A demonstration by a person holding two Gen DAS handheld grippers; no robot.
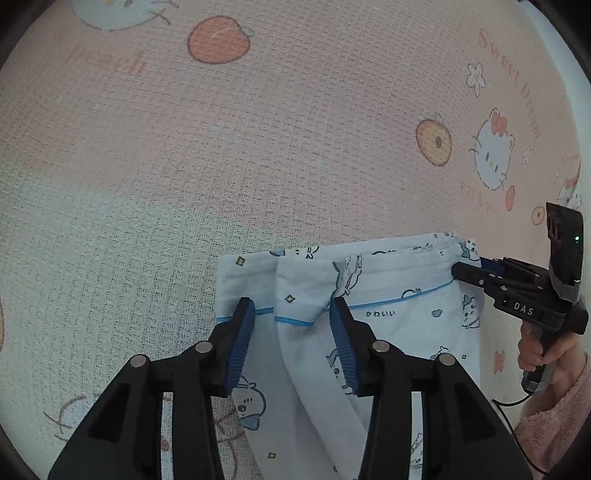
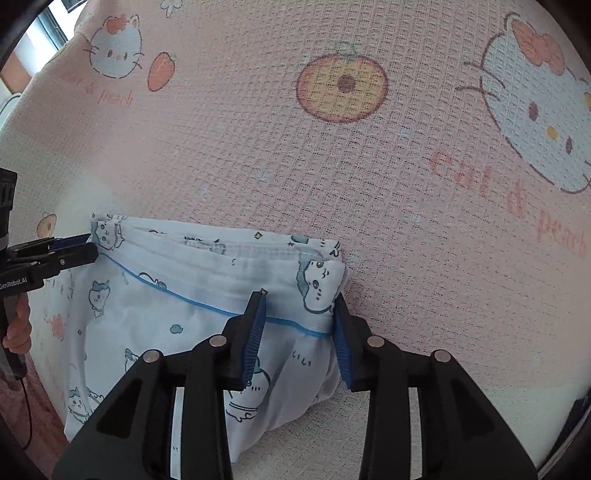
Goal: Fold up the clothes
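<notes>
A pale blue garment point(image 1: 399, 295) with cartoon prints and blue piping lies folded on the bed. In the left wrist view my left gripper point(image 1: 291, 308) is open and straddles the garment's left corner; the cloth sits between the pads point(image 1: 240, 339), slightly puckered by the right one. My right gripper point(image 1: 466, 271) shows side-on at the garment's right corner. In the right wrist view the garment point(image 2: 166, 280) spreads to the left, and my right gripper point(image 2: 299, 302) is open with the folded corner between its pads point(image 2: 255, 332). My left gripper point(image 2: 86, 245) points at the far left corner.
A pink waffle-weave sheet point(image 1: 258, 147) printed with cats and peaches covers the whole surface beyond the garment. A hand in a fluffy pink sleeve point(image 1: 554, 413) holds the right gripper's handle, with a black cable trailing. A window point(image 2: 48, 22) shows past the sheet's far left edge.
</notes>
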